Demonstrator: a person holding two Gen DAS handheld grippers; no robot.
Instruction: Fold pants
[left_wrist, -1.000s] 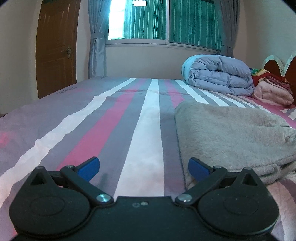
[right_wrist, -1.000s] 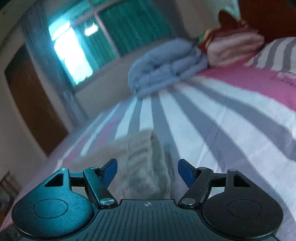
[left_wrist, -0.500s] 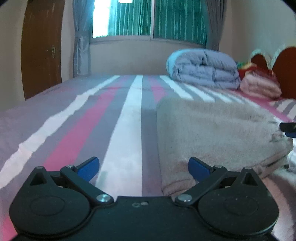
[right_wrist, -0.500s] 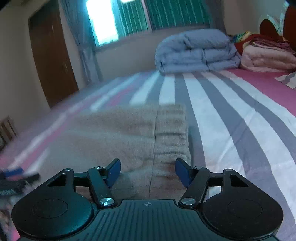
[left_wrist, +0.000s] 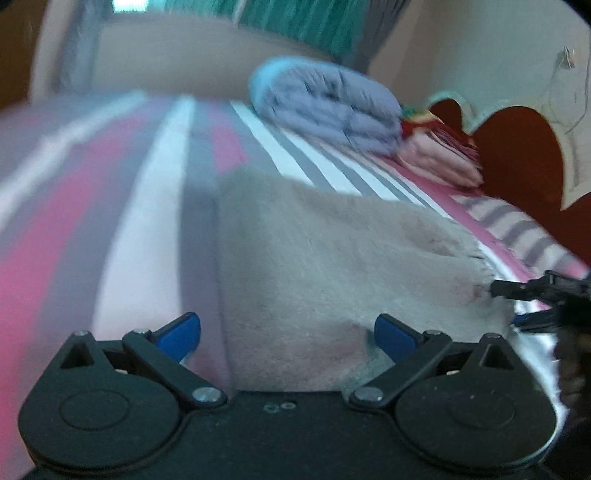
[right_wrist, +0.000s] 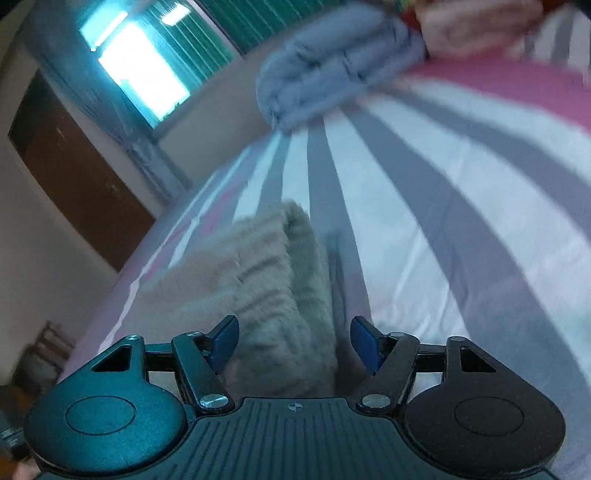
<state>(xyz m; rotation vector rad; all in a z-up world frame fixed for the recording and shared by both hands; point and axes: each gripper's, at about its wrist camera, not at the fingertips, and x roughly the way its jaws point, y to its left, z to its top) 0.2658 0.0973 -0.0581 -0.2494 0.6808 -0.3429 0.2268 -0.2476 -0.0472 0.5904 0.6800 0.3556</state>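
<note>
Pants: the beige fleecy pants (left_wrist: 332, 266) lie folded flat on the striped bedsheet (left_wrist: 140, 236), in the near part of the bed.
Left gripper: the left gripper (left_wrist: 287, 334) is released, blue pads wide apart, the near left corner of the pants between them.
Right gripper: the right gripper (right_wrist: 294, 343) is also spread, straddling the ribbed waistband end of the pants (right_wrist: 266, 291).
Far side: a rolled grey-blue quilt (left_wrist: 328, 103) lies beside folded pink bedding (left_wrist: 439, 162), near the dark red headboard (left_wrist: 524, 155).
Blur: both views are smeared.

Open hand-held gripper (right_wrist: 294, 341), beige pants (right_wrist: 258, 291)
</note>
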